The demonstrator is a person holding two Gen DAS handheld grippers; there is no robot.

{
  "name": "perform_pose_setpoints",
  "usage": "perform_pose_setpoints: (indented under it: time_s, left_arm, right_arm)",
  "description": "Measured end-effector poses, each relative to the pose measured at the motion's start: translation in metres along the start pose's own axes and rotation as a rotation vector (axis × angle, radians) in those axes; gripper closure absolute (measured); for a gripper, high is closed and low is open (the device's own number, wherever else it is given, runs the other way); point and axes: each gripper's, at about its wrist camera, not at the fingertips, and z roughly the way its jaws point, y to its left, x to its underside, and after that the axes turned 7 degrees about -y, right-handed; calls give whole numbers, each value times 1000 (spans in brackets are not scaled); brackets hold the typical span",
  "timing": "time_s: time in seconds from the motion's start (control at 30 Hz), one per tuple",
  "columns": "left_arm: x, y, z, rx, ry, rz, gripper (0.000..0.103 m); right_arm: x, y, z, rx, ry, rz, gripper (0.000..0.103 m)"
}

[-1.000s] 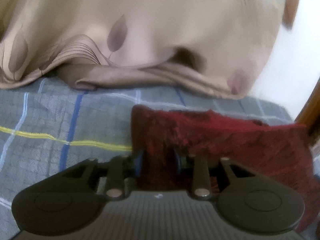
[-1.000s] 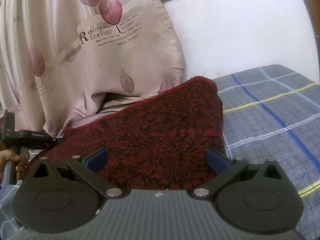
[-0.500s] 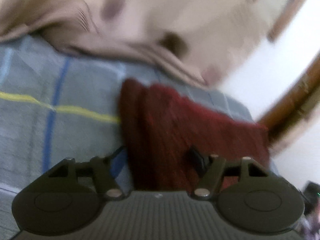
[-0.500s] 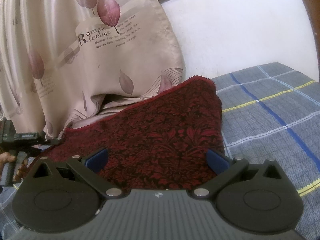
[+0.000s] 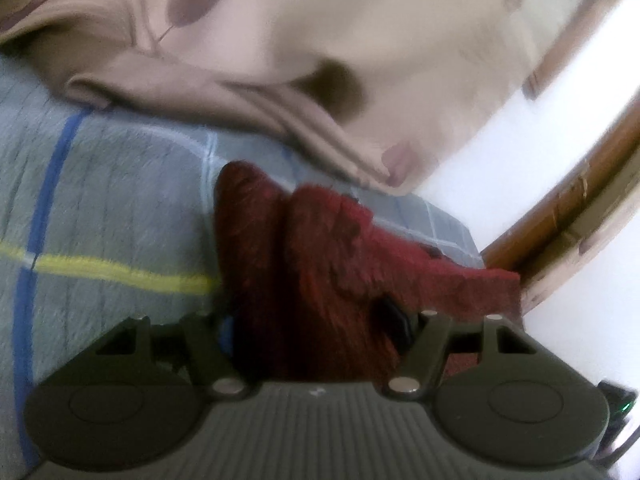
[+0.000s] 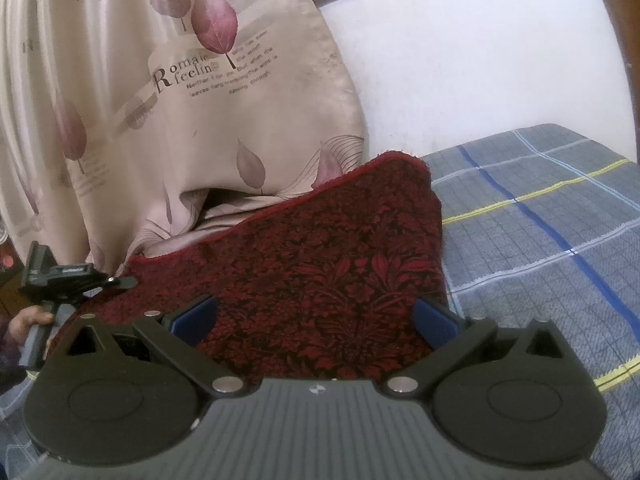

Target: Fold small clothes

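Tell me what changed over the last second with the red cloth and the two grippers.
The left gripper let go: its jaws, shut on the edge of the dark red patterned cloth a second ago, now stand apart with the cloth loose between them, and its view has tilted. The right gripper stayed put, jaws wide over the cloth. The plaid bedsheet and beige curtain are unchanged.

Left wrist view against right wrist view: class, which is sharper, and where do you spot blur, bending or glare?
Left wrist view: smeared throughout, the red cloth and curtain soft-edged, the white wall washed out. Right wrist view: crisp, the cloth's flower pattern and the curtain's lettering readable; the bedsheet's stripes bow near the edge.
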Motion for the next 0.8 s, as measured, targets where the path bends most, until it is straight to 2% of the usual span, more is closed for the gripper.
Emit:
perform_pose_setpoints:
  time_s: [0.03, 0.13, 0.23, 0.57, 0.8]
  left_arm:
    - [2, 0, 0, 5, -4, 17, 44]
    - [5, 3, -3, 23, -21, 22, 59]
    - [8, -3, -10, 7, -60, 34, 69]
    - [-5, -54, -25, -90, -85, 84, 79]
    - [-4, -121, -32, -180, -102, 181, 80]
  right_arm:
    - [0, 0, 0, 1, 0, 0, 0]
    - [0, 0, -1, 7, -1, 1, 0]
    - [0, 0, -1, 11, -1, 3, 0]
    - [-1, -1, -1, 8, -3, 9, 0]
    - [-2, -5, -9, -39, -32, 66, 2]
